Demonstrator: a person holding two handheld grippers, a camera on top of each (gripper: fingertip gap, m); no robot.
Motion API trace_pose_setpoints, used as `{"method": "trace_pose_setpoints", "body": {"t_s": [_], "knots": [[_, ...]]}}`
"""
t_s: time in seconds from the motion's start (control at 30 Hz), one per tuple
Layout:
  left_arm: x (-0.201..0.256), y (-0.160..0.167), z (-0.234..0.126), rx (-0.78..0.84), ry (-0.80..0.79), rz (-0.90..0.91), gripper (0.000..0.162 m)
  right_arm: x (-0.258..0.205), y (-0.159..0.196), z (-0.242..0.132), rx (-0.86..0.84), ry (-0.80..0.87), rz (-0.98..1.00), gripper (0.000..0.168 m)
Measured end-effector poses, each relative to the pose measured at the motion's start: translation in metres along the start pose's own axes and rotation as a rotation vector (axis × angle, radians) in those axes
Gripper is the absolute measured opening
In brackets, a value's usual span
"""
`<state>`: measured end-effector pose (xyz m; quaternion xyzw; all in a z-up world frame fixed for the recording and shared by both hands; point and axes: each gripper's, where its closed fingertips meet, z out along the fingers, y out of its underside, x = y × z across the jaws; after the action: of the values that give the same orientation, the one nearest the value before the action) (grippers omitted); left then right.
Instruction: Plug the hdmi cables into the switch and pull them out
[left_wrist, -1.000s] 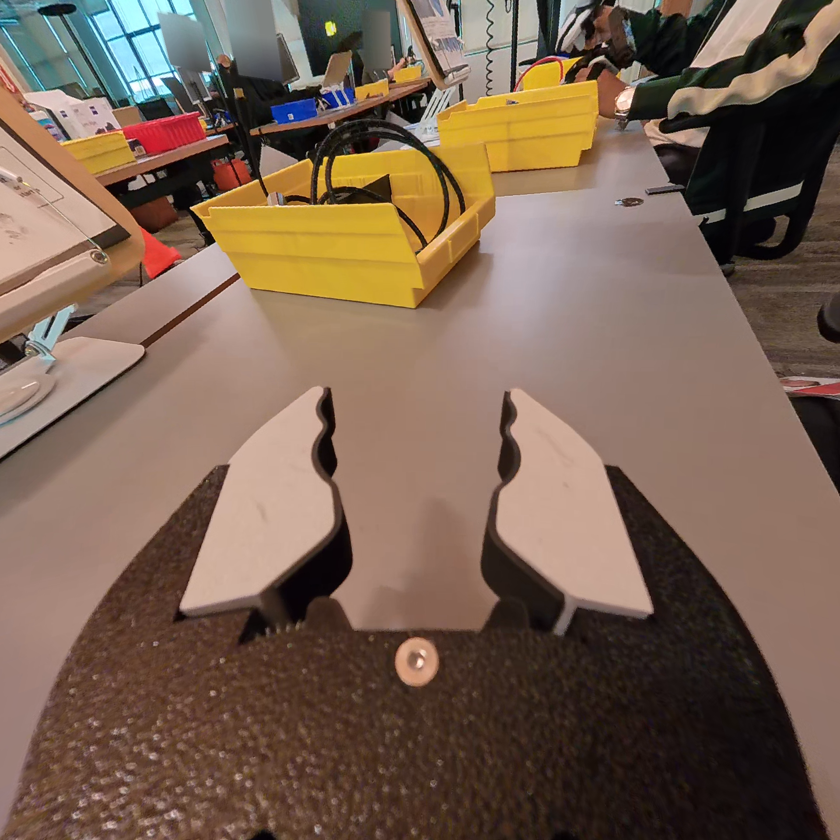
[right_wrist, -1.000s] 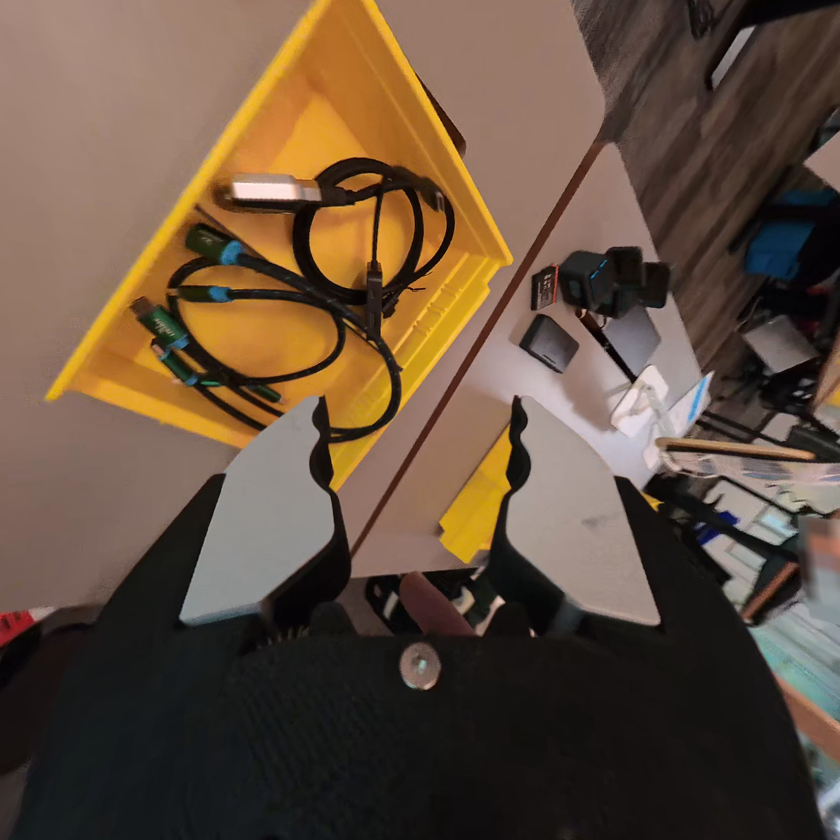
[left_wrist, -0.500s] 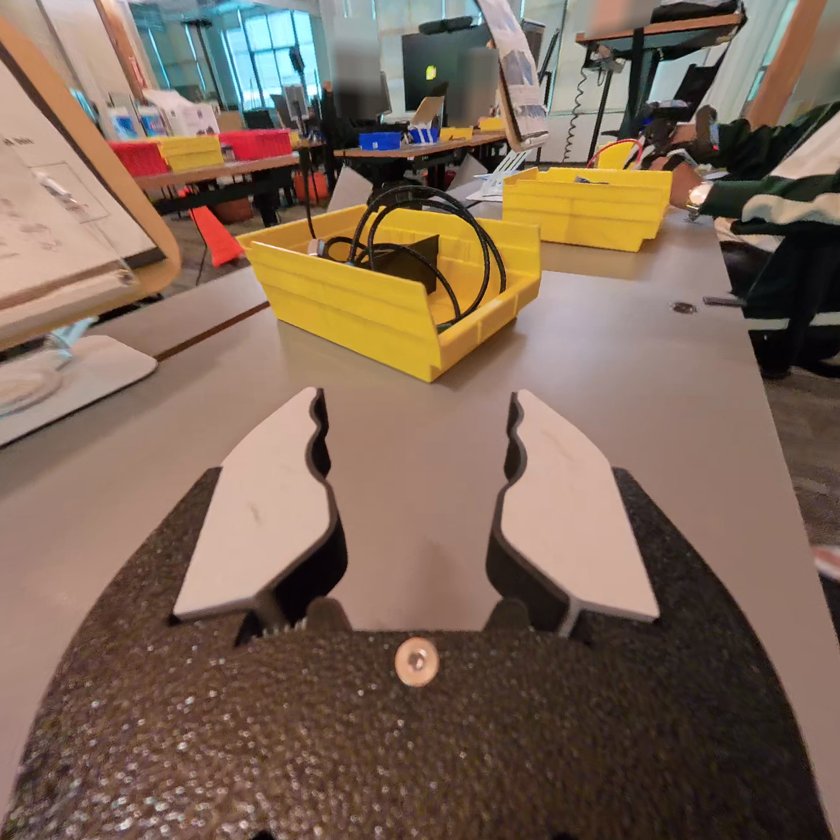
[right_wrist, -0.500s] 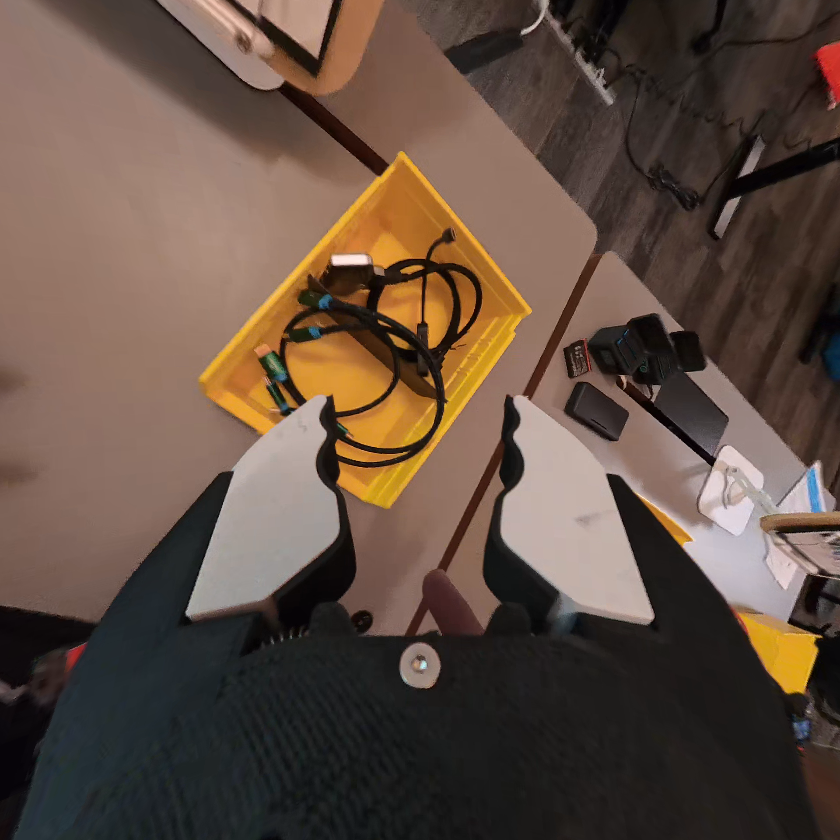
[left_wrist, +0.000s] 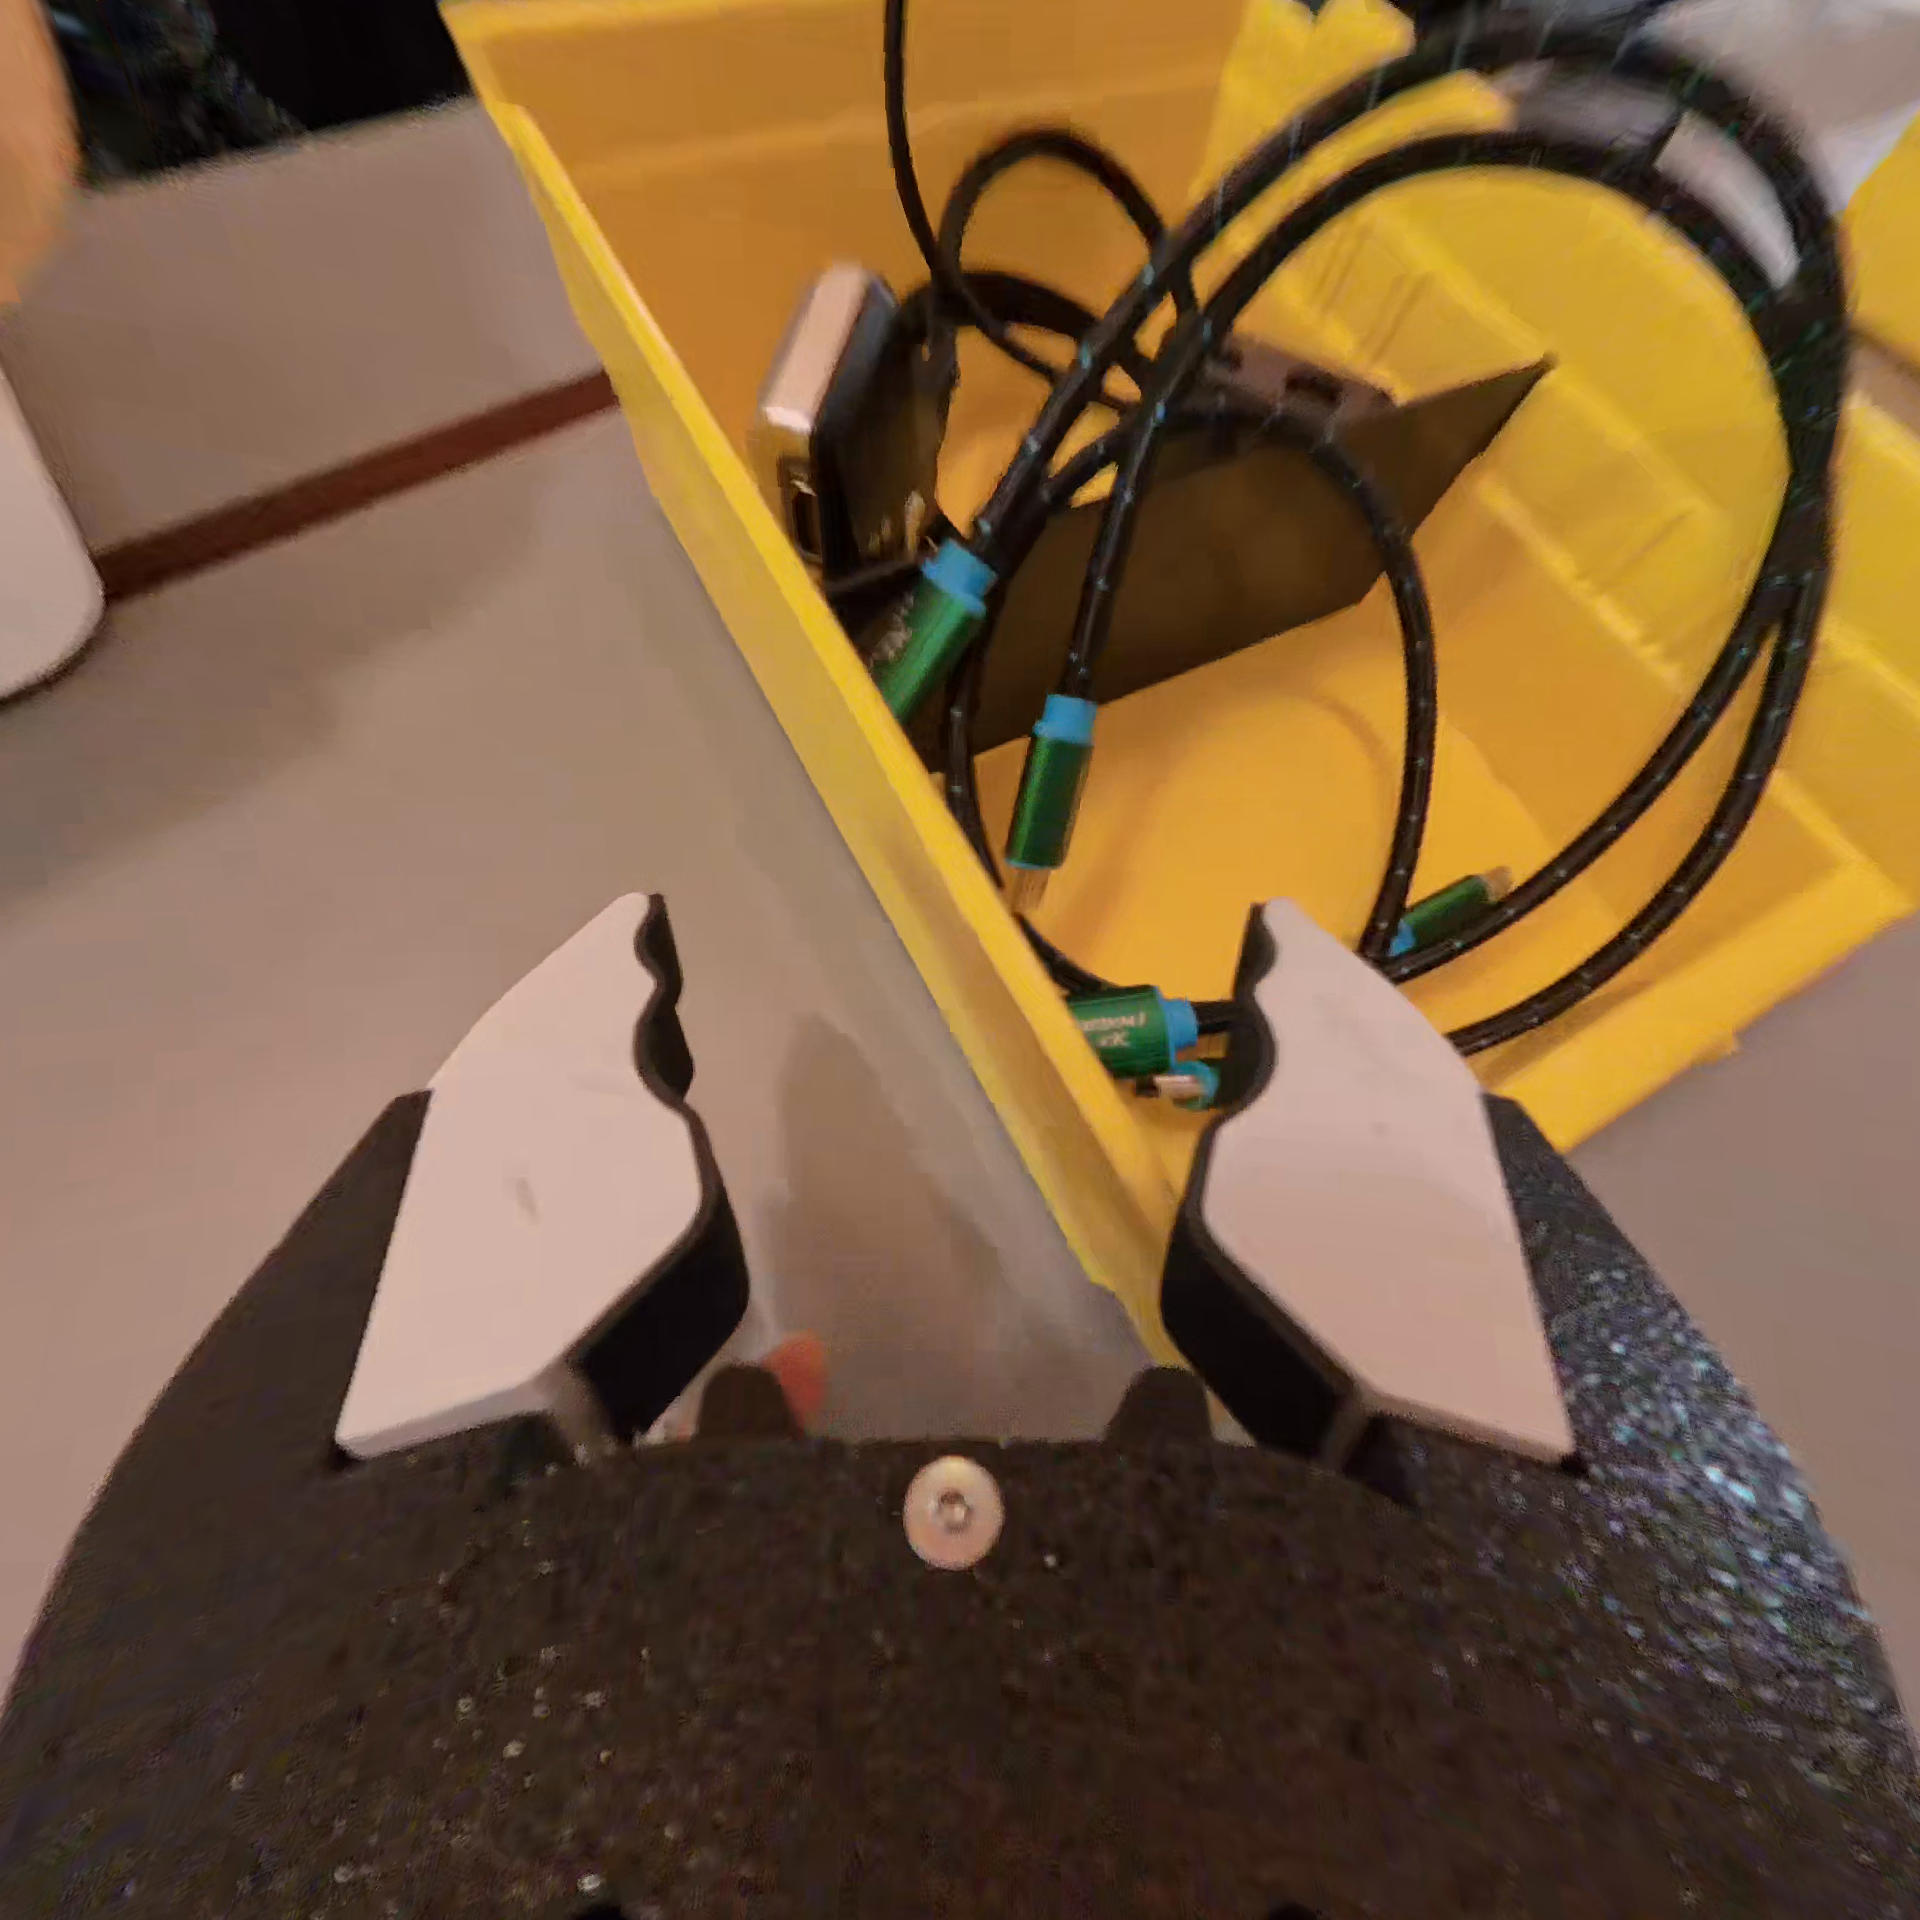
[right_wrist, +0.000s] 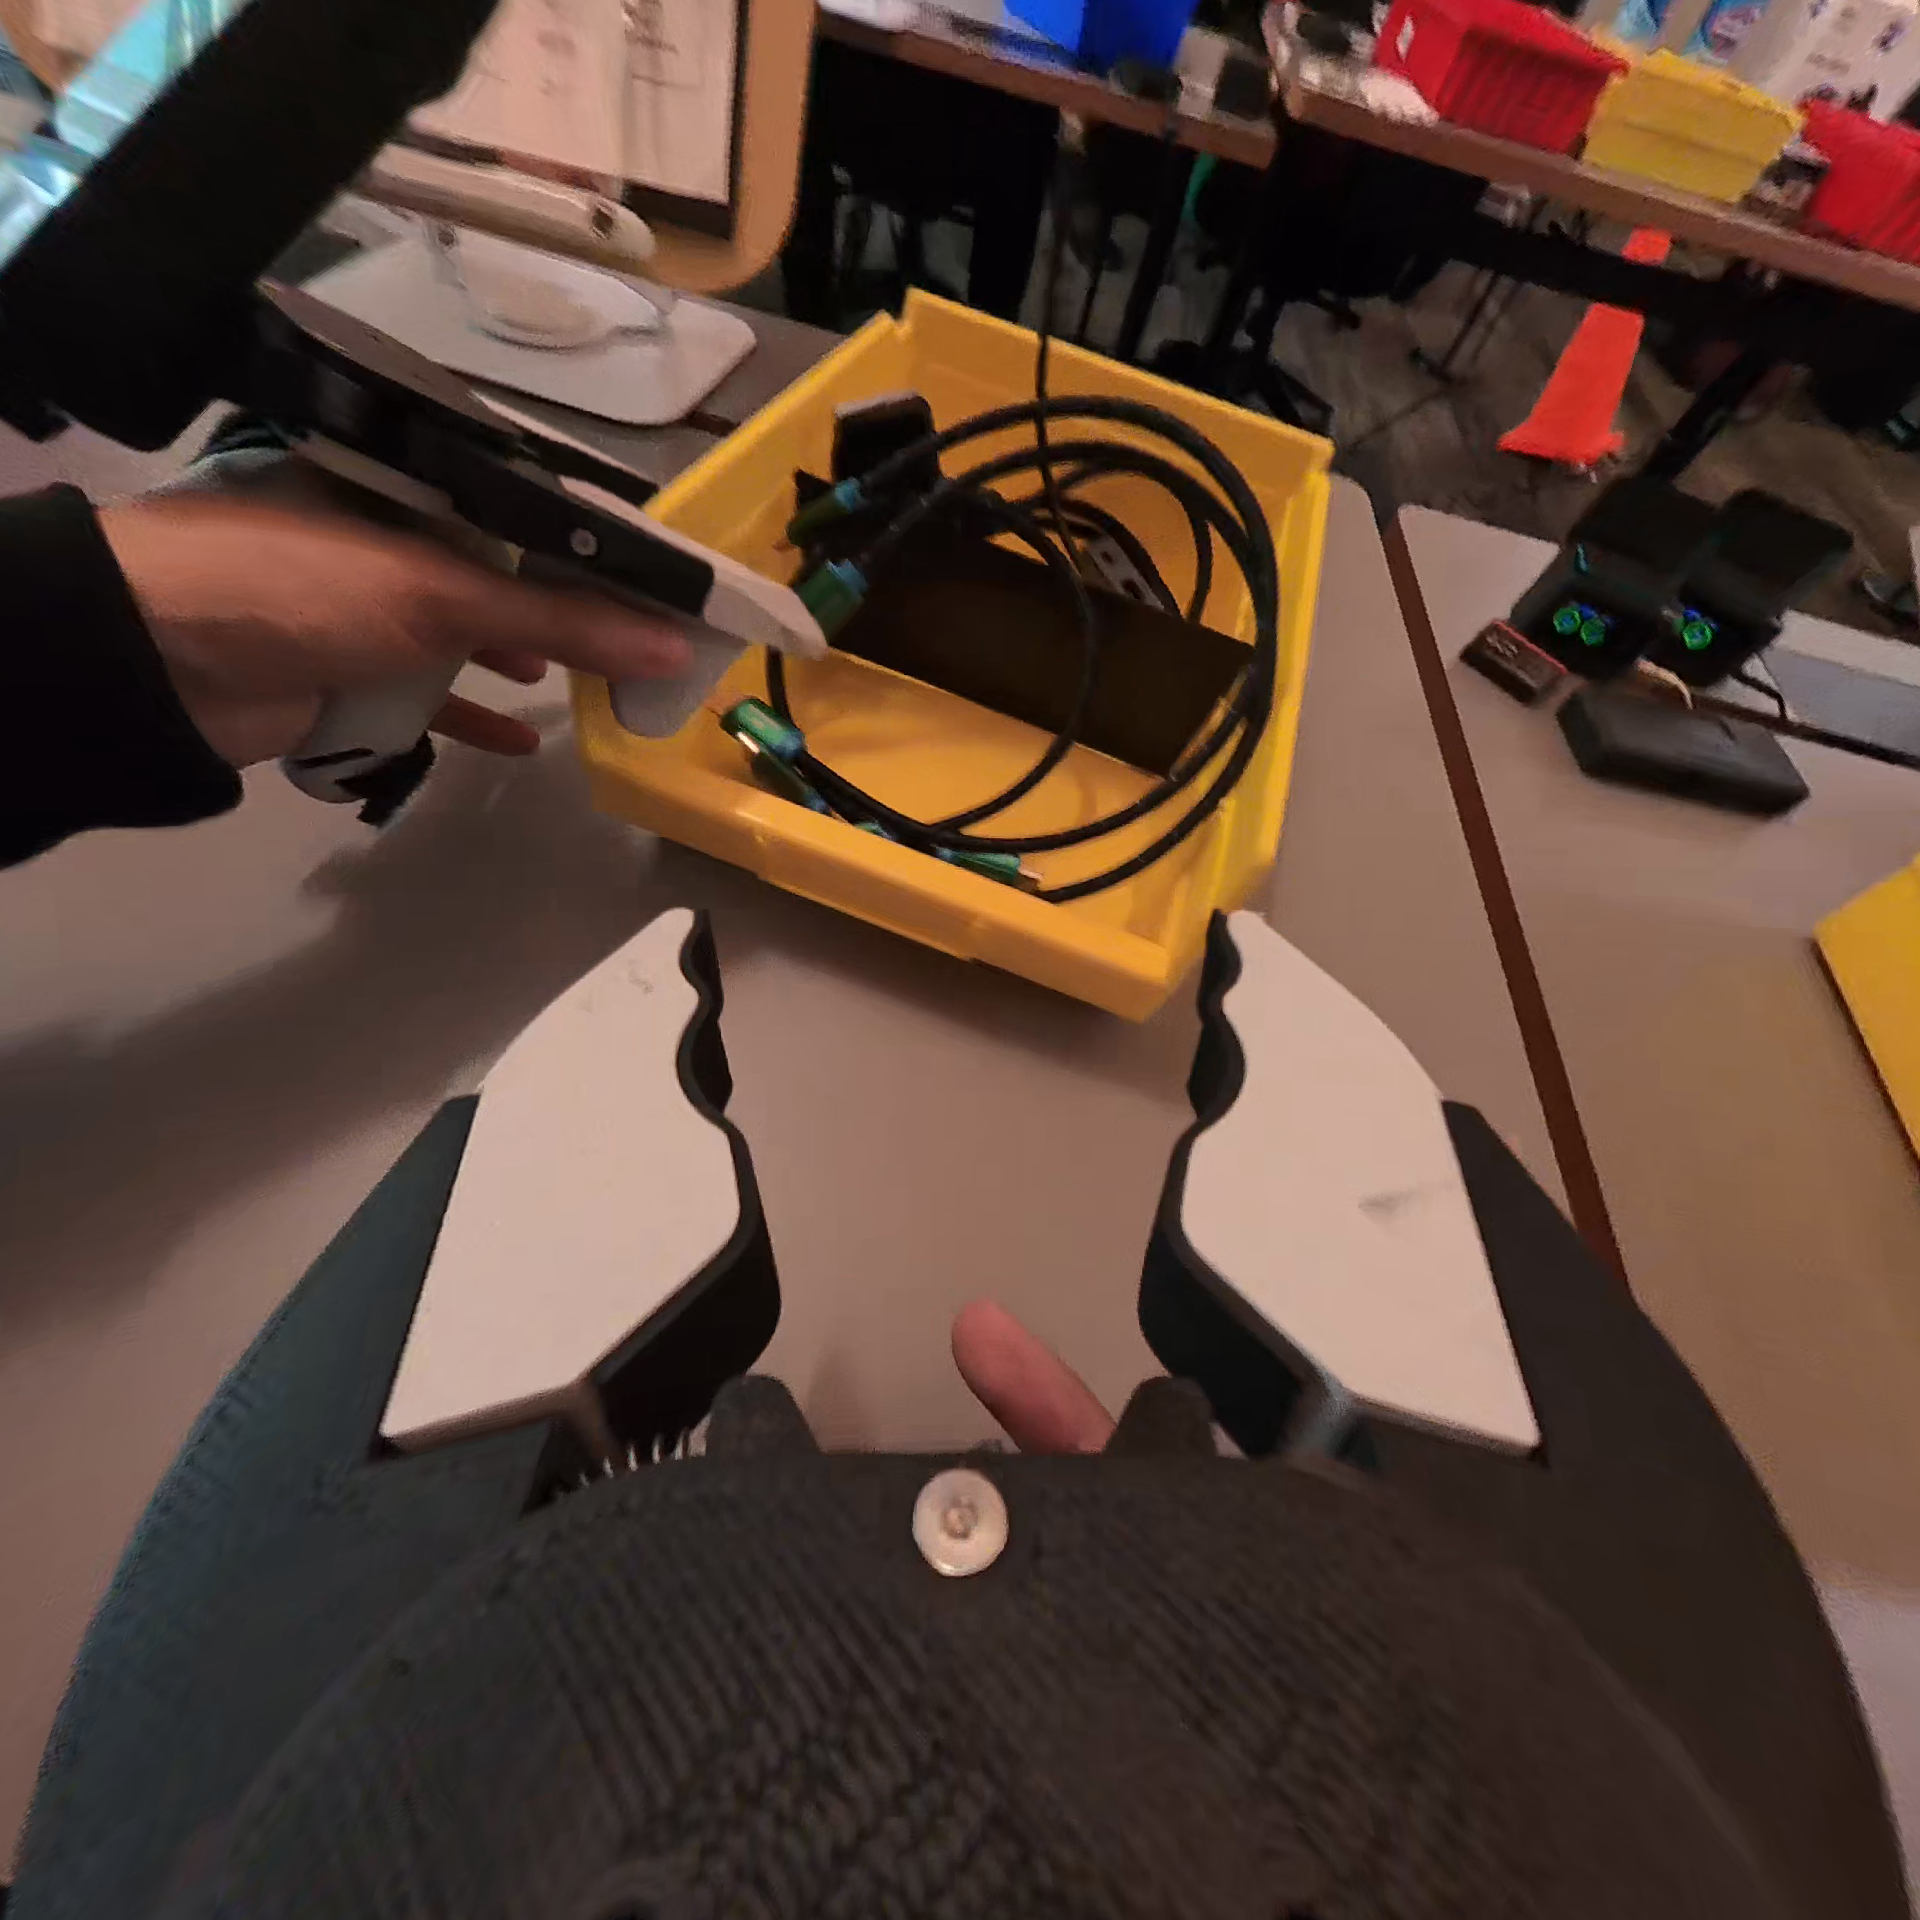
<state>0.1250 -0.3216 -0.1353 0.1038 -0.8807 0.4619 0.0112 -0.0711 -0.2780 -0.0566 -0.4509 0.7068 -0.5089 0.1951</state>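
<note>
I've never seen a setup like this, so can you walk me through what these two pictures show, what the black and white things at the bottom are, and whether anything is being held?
Those are hand-held claws, one in each of a person's hands, each carrying a camera that looks along its two white fingers. One picture is from the left claw, right at the edge of a yellow bin. The other is from the right claw, farther back over the grey table; there you also see the person's hand holding the left claw at the bin. In the bin lie black HDMI cables with green plugs and a silver-edged switch. Both claws are open and hold nothing.
</note>
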Motion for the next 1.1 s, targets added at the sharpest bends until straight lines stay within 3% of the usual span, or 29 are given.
{"method": "trace_pose_setpoints", "body": {"t_s": [0.03, 0.07, 0.1, 0.2, 0.37, 0.47, 0.67, 0.77, 0.87, 0.93, 1.03, 1.1], "knots": [[0.004, -0.004, 0.004, 0.025, 0.019, 0.01, 0.088, 0.004, 0.001, -0.002, -0.023, 0.013, 0.004, 0.093], [0.003, -0.007, 0.004, 0.05, -0.007, 0.055, 0.054, 0.006, -0.001, -0.004, -0.009, 0.024, -0.005, 0.098], [-0.006, -0.01, 0.004, 0.065, -0.091, 0.13, 0.04, 0.008, -0.005, -0.006, 0.029, 0.034, -0.013, 0.098], [-0.033, -0.011, -0.006, 0.107, -0.199, 0.174, 0.019, 0.001, -0.008, -0.007, 0.057, -0.023, -0.017, 0.097], [-0.075, 0.018, -0.059, 0.124, -0.138, 0.218, 0.015, 0.0, -0.012, -0.014, 0.076, -0.03, -0.026, 0.098], [-0.103, 0.049, -0.109, 0.126, -0.134, 0.223, 0.015, -0.032, -0.026, -0.021, 0.108, -0.15, -0.051, 0.102], [-0.153, 0.116, -0.218, 0.151, -0.191, 0.198, 0.015, -0.172, -0.073, -0.046, 0.216, -0.608, -0.071, 0.098], [-0.167, 0.138, -0.259, 0.216, -0.223, 0.154, 0.017, -0.238, -0.132, -0.045, 0.28, -0.765, -0.082, 0.094], [-0.175, 0.151, -0.283, 0.253, -0.257, 0.108, 0.018, -0.297, -0.217, -0.023, 0.326, -0.809, -0.061, 0.095], [-0.178, 0.154, -0.287, 0.263, -0.262, 0.101, 0.019, -0.35, -0.255, 0.007, 0.242, -0.898, -0.075, 0.096], [-0.18, 0.154, -0.289, 0.277, -0.246, 0.084, 0.02, -0.42, -0.284, 0.078, 0.022, -0.943, 0.019, 0.091], [-0.18, 0.153, -0.289, 0.285, -0.243, 0.089, 0.02, -0.449, -0.28, 0.141, -0.139, -0.847, 0.08, 0.085]]}}
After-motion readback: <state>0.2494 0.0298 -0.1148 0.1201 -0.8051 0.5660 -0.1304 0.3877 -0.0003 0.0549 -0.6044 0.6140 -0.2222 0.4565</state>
